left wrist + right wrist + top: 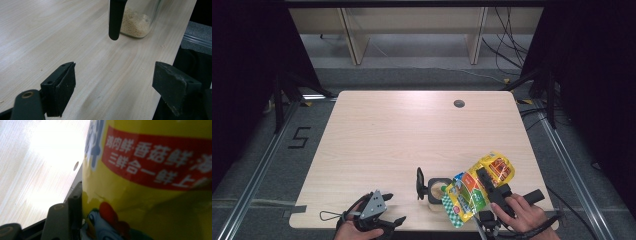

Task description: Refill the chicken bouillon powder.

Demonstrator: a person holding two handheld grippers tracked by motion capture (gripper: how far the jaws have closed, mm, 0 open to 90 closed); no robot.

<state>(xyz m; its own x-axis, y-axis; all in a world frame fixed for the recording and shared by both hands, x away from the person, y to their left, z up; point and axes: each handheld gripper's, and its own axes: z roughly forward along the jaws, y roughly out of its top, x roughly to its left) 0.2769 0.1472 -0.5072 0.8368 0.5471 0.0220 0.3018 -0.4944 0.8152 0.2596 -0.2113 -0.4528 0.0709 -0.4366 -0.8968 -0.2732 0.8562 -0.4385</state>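
A pale wooden table (377,145) stands in a dark room, with a grey floor around it, metal rails at both sides and a light shelf frame at the far wall. A small round hole (459,103) is in the far right part of the tabletop, and most of the wood is bare.

At the near left edge, the left gripper (387,210) rests low over the table in the person's hand. In the left gripper view its jaws stand wide apart with nothing between them, only bare wood. It seems to wait there, pointed toward the jar, maybe ready to steady it.

Right of it, near the front edge, stands a clear glass jar (438,190) with its black lid (419,183) swung open to the left. The left gripper view shows pale grains (135,25) at the bottom of the jar, so I judge the jar is being filled.

Further right, the right gripper (484,182) clamps a yellow seasoning bag (477,187). In the right gripper view one jaw presses flat against the bag's side. The bag is lifted and tilted, its lower end just beside the jar mouth, probably so the contents can run down into the jar. The person's right hand (522,212) holds the gripper at the near right corner.
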